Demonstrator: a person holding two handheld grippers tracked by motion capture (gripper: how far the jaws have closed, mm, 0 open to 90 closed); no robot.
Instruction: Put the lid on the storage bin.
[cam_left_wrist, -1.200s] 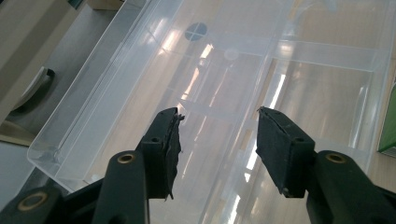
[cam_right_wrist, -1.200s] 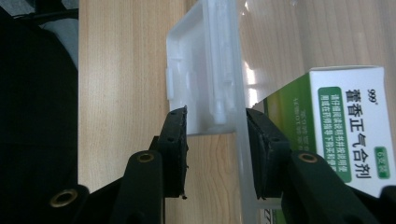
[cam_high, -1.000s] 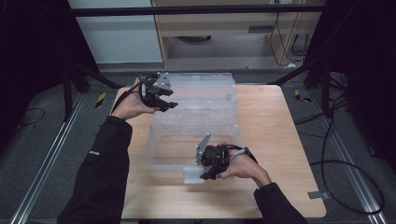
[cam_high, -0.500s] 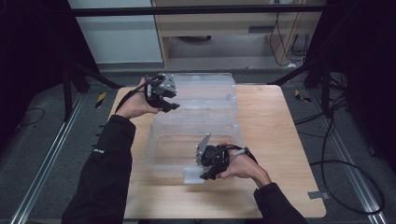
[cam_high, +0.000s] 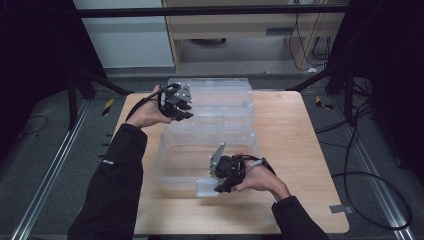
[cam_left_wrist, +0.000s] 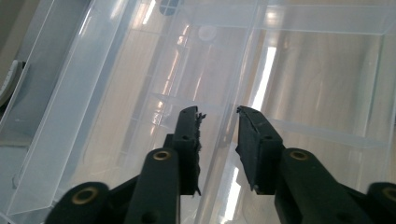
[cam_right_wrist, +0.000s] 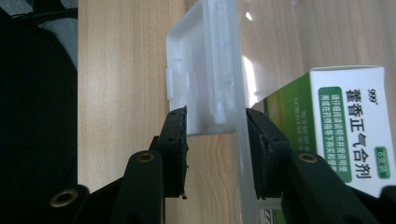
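Note:
A clear plastic box (cam_high: 190, 155) lies open on the wooden table (cam_high: 295, 150), its lid (cam_high: 220, 97) folded back at the far side. My left gripper (cam_high: 186, 115) is at the left end near the hinge. In the left gripper view it (cam_left_wrist: 218, 116) is open, and a thin clear wall edge (cam_left_wrist: 233, 74) runs between the jaws. My right gripper (cam_high: 218, 189) is at the box's front wall, shut on the white latch (cam_right_wrist: 205, 70). A white and green carton (cam_right_wrist: 345, 126) lies just behind that wall, inside the box.
The person's dark sleeves reach in from the bottom. A cabinet (cam_high: 240, 25) stands beyond the table's far edge. Cables (cam_high: 360, 165) lie on the floor at the right. Bare wood lies right of the box.
The left gripper has shifted slightly right and nearer along the lid. The right gripper and the box have not moved.

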